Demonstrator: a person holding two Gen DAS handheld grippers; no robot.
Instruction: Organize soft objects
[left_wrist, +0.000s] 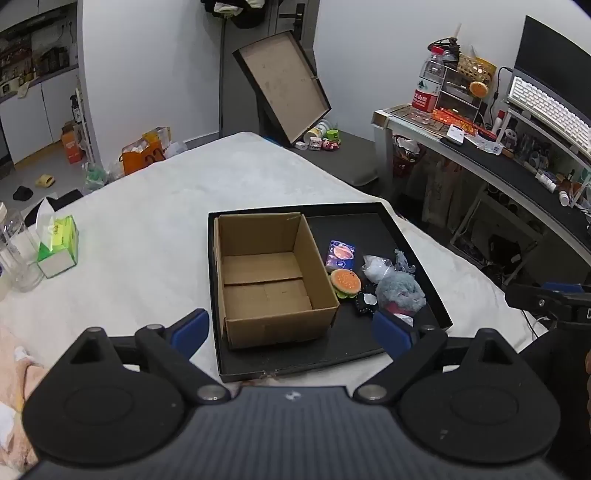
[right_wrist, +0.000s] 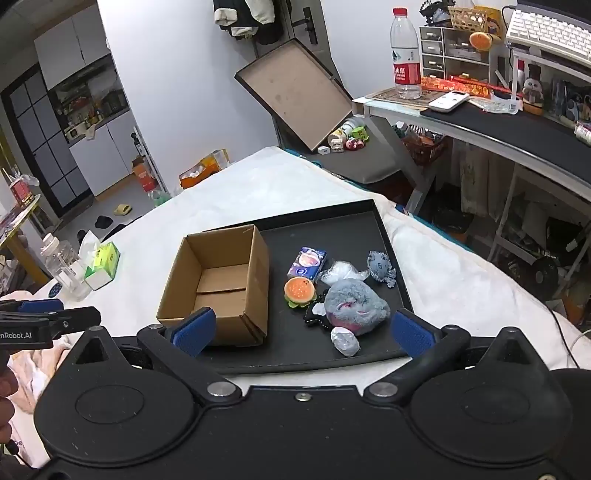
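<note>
A black tray lies on the white bedcover. In its left half stands an empty, open cardboard box. Right of the box lie a burger toy, a blue packet, a clear bag of white stuff, a grey plush, a small grey octopus and a black star-shaped toy. My left gripper hovers open before the box. My right gripper hovers open before the plush, holding nothing.
A green tissue box and a clear bottle stand at the left of the bed. A desk with a water bottle and keyboard lies to the right. A box lid leans behind.
</note>
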